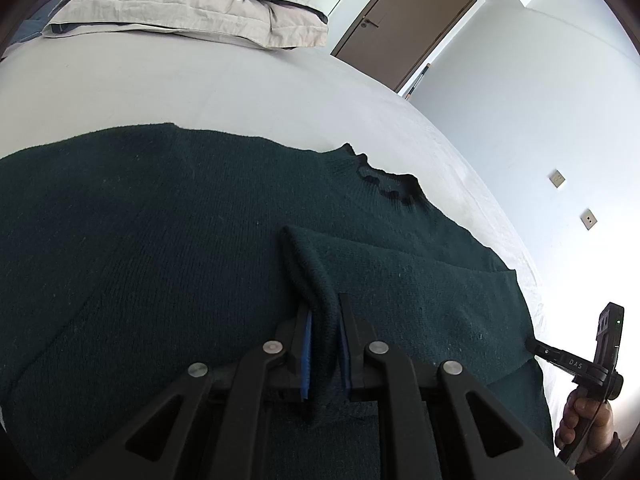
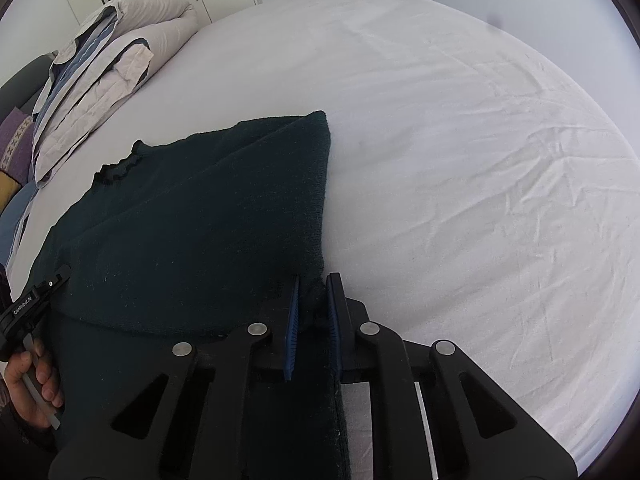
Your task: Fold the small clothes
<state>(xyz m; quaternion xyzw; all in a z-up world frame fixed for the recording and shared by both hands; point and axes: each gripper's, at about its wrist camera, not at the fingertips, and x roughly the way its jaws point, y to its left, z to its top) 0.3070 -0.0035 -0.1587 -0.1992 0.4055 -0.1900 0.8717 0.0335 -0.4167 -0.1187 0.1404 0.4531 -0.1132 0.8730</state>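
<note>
A dark green knit sweater (image 1: 160, 240) lies spread on the bed, its ruffled collar (image 1: 384, 180) toward the far side. A sleeve is folded across the body. My left gripper (image 1: 322, 312) is shut on a raised fold of that sleeve, which is pinched between the blue pads. In the right wrist view the sweater (image 2: 200, 220) shows a folded side edge, and my right gripper (image 2: 315, 280) is shut on its near corner. Each wrist view catches the other gripper at the sweater's edge, held by a hand (image 1: 580, 420).
A white bed sheet (image 2: 480, 160) stretches wide to the right of the sweater. Stacked beige pillows and folded bedding (image 1: 180, 12) lie at the head of the bed. A brown door (image 1: 404, 20) and a white wall with sockets stand beyond the bed.
</note>
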